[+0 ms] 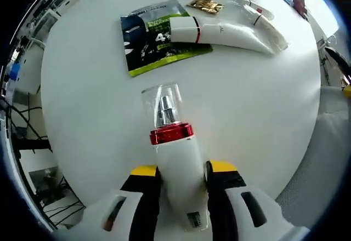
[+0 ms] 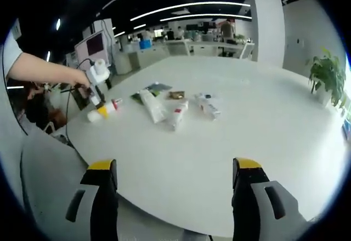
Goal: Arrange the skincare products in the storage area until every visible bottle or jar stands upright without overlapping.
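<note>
The white pump bottle with a red metallic collar and a clear plastic cap [image 1: 174, 159] sits clamped between the yellow-tipped jaws of the left gripper [image 1: 183, 176], held above the near part of the round white table [image 1: 258, 104] with its cap pointing away from the camera. In the right gripper view the same bottle hangs over the table's far-left edge, lying roughly level in the left gripper's grasp.

Beyond it on the tabletop lie a large white tube with a red-striped cap [image 1: 222, 34], resting partly on a flat dark and lime-green sachet [image 1: 156, 35], then a small gold foil packet [image 1: 205, 4] and a smaller white tube [image 1: 262, 17] near the far side. All of these lie flat.

The right gripper [image 2: 174, 175] hovers over the near edge with its jaws spread wide and nothing between them.

The step in hand appears to be standing this bottle up. The next move calls for turning the left gripper until the bottle's base faces the table, lowering it onto bare surface apart from the other products, then letting go gently so it stays upright.
</note>
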